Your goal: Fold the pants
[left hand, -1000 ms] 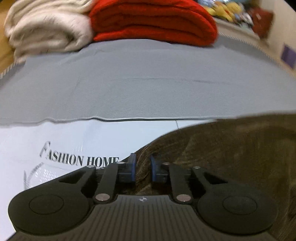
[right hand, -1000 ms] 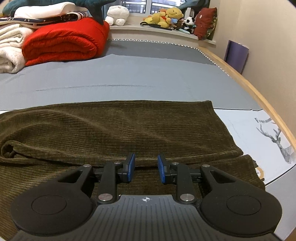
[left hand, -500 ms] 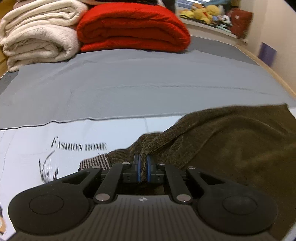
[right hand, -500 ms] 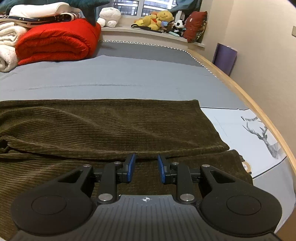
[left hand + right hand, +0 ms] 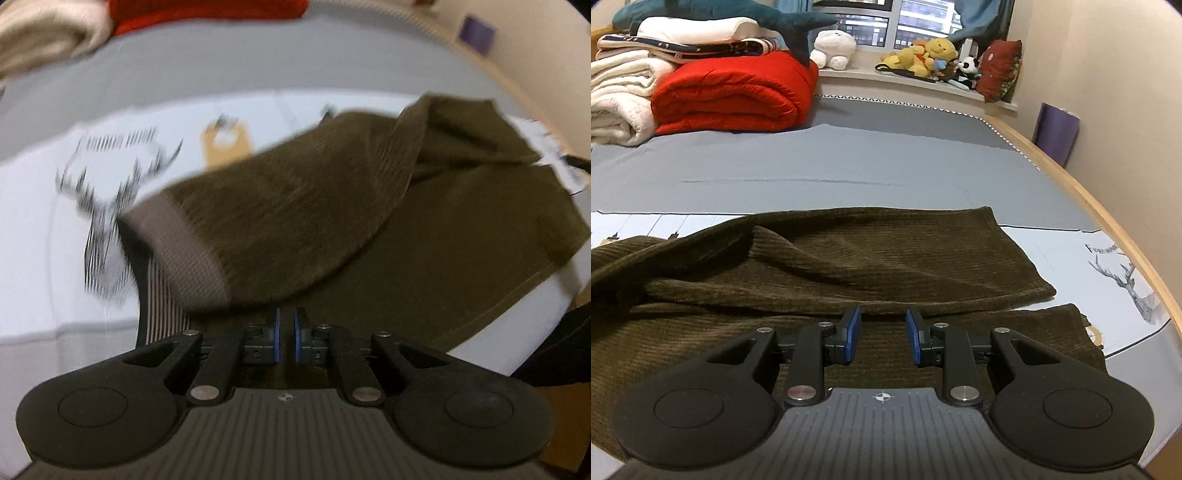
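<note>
Left tongs: the left tongs [image 5: 285, 334] are pressed nearly together, pinching the waistband end of the brown corduroy pants [image 5: 369, 236]; a second ago their pads stood apart over that same cloth.
What changed: the waist end, which lay flat at the left beside the printed lettering, is now lifted and carried to the right, so a raised flap with its lighter ribbed waistband [image 5: 184, 251] hangs over the lower layer. The view is smeared with motion.
Right tongs: the right tongs [image 5: 882, 339] stand spread, low over the near leg of the pants [image 5: 886, 266], with nothing between the pads; whether they touch the cloth I cannot tell. They have barely shifted.
Pants' place: on the white printed sheet [image 5: 1108, 266] at the near edge of the grey bed [image 5: 849, 166], leg hems at the right.
Background: red quilt [image 5: 735, 96] and cream blankets [image 5: 620, 99] far left, untouched.
Meaning: probably the lengthwise fold is under way, waist going toward the hems; the flap must land square or the layers will skew.
</note>
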Demonstrator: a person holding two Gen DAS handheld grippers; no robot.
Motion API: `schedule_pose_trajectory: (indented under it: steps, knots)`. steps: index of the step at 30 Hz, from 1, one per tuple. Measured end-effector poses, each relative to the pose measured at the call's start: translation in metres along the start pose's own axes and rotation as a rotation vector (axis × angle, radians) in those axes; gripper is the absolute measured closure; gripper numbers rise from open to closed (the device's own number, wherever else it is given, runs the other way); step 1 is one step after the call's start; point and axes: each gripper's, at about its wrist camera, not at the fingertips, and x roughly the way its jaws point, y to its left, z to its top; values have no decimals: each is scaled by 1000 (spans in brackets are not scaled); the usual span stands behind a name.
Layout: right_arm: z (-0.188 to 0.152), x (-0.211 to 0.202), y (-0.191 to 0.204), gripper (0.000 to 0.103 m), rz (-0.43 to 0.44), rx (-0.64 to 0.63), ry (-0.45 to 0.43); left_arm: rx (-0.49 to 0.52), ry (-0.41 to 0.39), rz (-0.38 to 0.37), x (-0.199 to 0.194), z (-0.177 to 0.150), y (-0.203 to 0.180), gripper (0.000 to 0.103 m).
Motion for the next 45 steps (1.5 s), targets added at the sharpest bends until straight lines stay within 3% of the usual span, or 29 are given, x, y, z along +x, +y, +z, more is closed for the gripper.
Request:
schedule_pose_trajectory:
  steps: [3, 7, 11, 15, 18, 23, 26, 30, 32, 36, 38, 45]
  knots:
    - [-1, 0, -6, 75, -8, 8, 4, -88, 40, -54, 5, -5, 14, 74]
    - [-4, -1, -19, 75, -16, 40, 11, -123, 66, -116, 11, 0, 20, 63]
    - [-7, -4, -29, 74, -17, 45, 10, -162, 94, -128, 24, 8, 18, 36]
    - [-10, -2, -33, 74, -29, 41, 22, -292, 76, -151, 31, 21, 28, 21]
    - [-11, -3, -38, 73, -32, 52, 22, -435, 46, -185, 34, 30, 42, 20]
    - [-13, -1, -41, 72, -40, 44, 29, -635, 51, -170, 45, 38, 57, 20]
    - [-14, 2, -43, 72, -47, 41, 38, -685, 44, -97, 48, 43, 59, 20]
    - [-14, 5, -47, 72, -53, 45, 47, -741, 34, -67, 51, 46, 63, 23]
    - [-14, 7, -48, 72, -53, 45, 49, -741, 39, -37, 52, 48, 64, 32]
    - [-12, 11, -42, 72, -51, 33, 55, -726, 52, 2, 48, 40, 76, 68]
    - [-10, 14, -38, 72, -47, 26, 58, -716, 32, -4, 45, 42, 79, 76]
    - [3, 22, -18, 72, -4, 22, 50, -672, -53, 20, 24, 47, 80, 79]
